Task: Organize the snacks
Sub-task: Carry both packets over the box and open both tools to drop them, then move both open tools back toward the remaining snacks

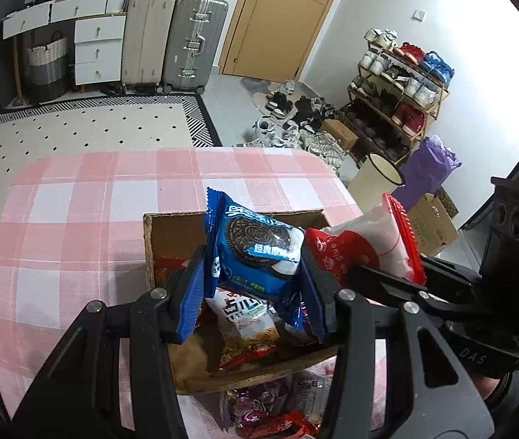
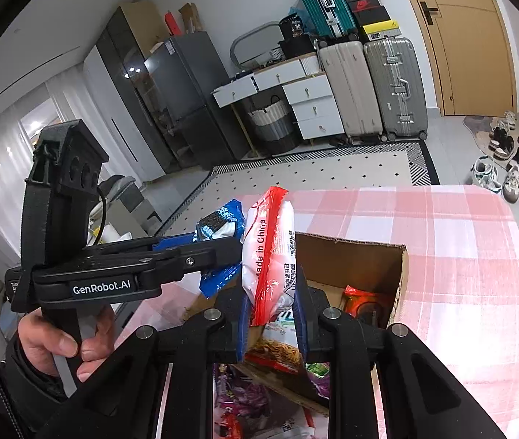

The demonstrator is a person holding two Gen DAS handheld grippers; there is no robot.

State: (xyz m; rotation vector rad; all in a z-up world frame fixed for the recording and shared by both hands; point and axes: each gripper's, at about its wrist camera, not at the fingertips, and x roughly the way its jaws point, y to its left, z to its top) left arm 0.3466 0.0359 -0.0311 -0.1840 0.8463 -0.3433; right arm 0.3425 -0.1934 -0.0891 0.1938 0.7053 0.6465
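My left gripper (image 1: 252, 289) is shut on a blue Oreo packet (image 1: 255, 252), held above an open cardboard box (image 1: 171, 226) on the pink checked tablecloth. My right gripper (image 2: 272, 314) is shut on a red and white snack packet (image 2: 270, 252), held upright over the same box (image 2: 402, 274). In the left wrist view that red and white packet (image 1: 372, 245) hangs just right of the Oreo packet, gripped by the right gripper (image 1: 380, 278). In the right wrist view the left gripper (image 2: 222, 256) with the Oreo packet (image 2: 219, 223) is to the left. Several snack packets (image 1: 248, 325) lie inside the box.
More loose snack packets (image 1: 277, 406) lie on the tablecloth (image 1: 76, 219) in front of the box. A hand (image 2: 61, 344) holds the left gripper's handle. Beyond the table are a patterned rug (image 1: 76, 128), suitcases (image 1: 193, 44), a shoe rack (image 1: 398, 87) and a white bin (image 1: 376, 179).
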